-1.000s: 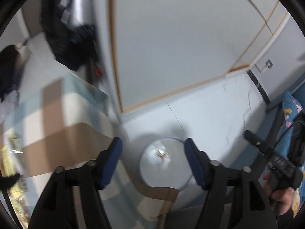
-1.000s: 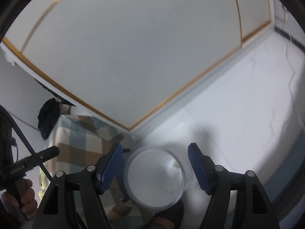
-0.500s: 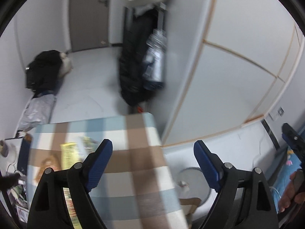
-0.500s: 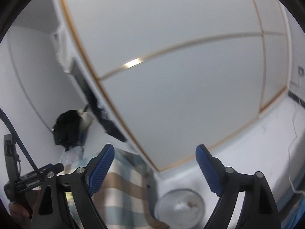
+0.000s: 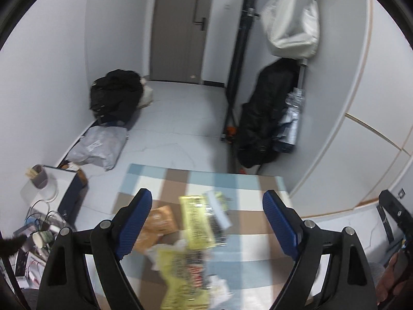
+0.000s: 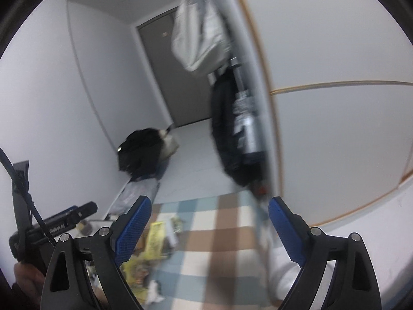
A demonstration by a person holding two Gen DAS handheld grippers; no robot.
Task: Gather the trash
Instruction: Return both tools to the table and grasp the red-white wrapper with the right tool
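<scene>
a: where is the trash found relative to each claw?

b: in the left wrist view the yellow wrappers (image 5: pixel 197 222) are seen lying on the checked table (image 5: pixel 247 188), directly ahead of and below the left claw (image 5: pixel 206 226), framed between its blue pads. a brown packet (image 5: pixel 157 226) is seen just beside them, toward the left pad. the upper yellow wrapper's long axis is judged to run away from the claw, roughly along its pointing line, so a pinch across the narrow width seems to be favoured.

a: and the right claw?

b: from the right claw (image 6: pixel 207 230) the same yellow wrappers (image 6: pixel 155 237) are seen off toward its left pad, not centred. the left claw is therefore judged nearer and better lined up.

a: how are the claws set?

b: both are spread wide, with nothing pinched. neither pad is touching anything.

a: the surface and the room?

b: the table is covered in a blue, brown and white check; the wrappers are blurred and look thin and crinkly. beyond it, pale floor, a grey door (image 5: pixel 178 25), a black bag (image 5: pixel 116 95) by the wall and a white bag (image 5: pixel 291 23) hung on a rack are seen.
</scene>
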